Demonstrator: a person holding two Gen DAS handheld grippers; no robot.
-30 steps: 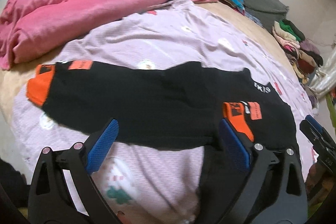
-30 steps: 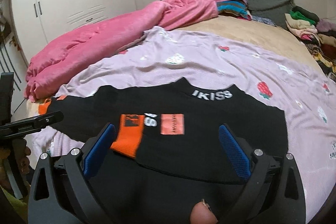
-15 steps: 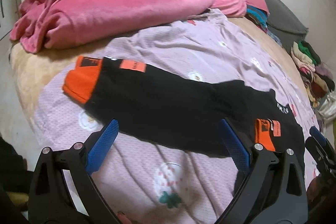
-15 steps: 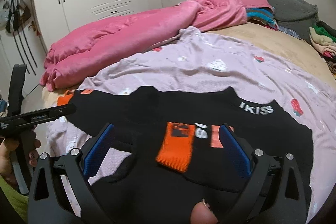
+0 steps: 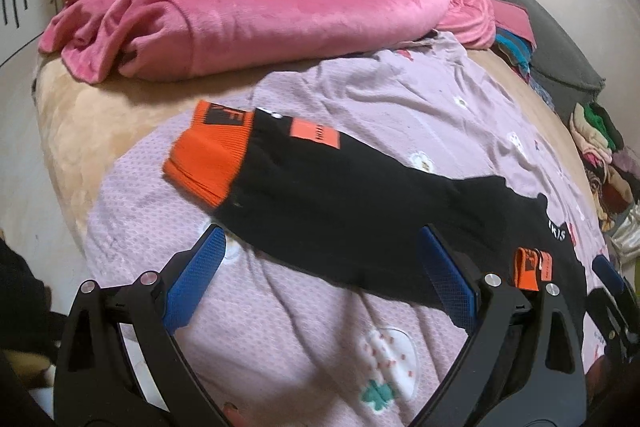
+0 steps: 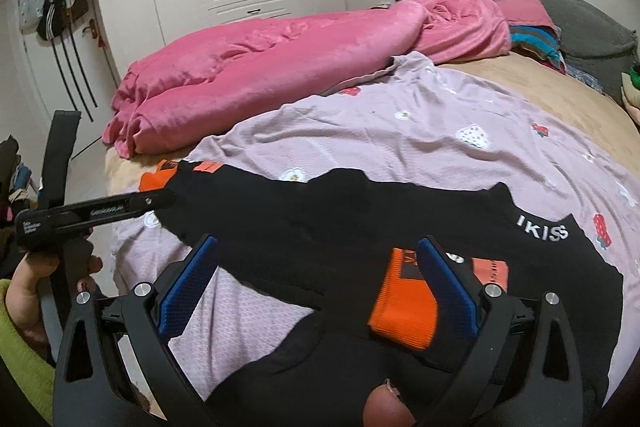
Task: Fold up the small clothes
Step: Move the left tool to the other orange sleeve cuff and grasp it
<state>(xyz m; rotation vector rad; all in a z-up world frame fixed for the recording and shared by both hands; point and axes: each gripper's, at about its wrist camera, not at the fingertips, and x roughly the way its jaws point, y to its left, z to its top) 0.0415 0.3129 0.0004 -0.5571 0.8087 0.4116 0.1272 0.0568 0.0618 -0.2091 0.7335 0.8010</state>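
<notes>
While the black top (image 5: 352, 211) lies flat on the lilac sheet (image 5: 400, 107) with one sleeve already folded in, the left gripper (image 5: 320, 287), fingers spread wide and empty like the right gripper's (image 6: 316, 287), should pinch the outstretched orange cuff (image 5: 208, 159) squarely and carry it inward.

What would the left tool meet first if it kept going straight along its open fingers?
Most likely the black sweater's outstretched sleeve, lying across the lilac sheet just ahead of the left tool. Depth is unclear, so it could touch the sheet first.
</notes>
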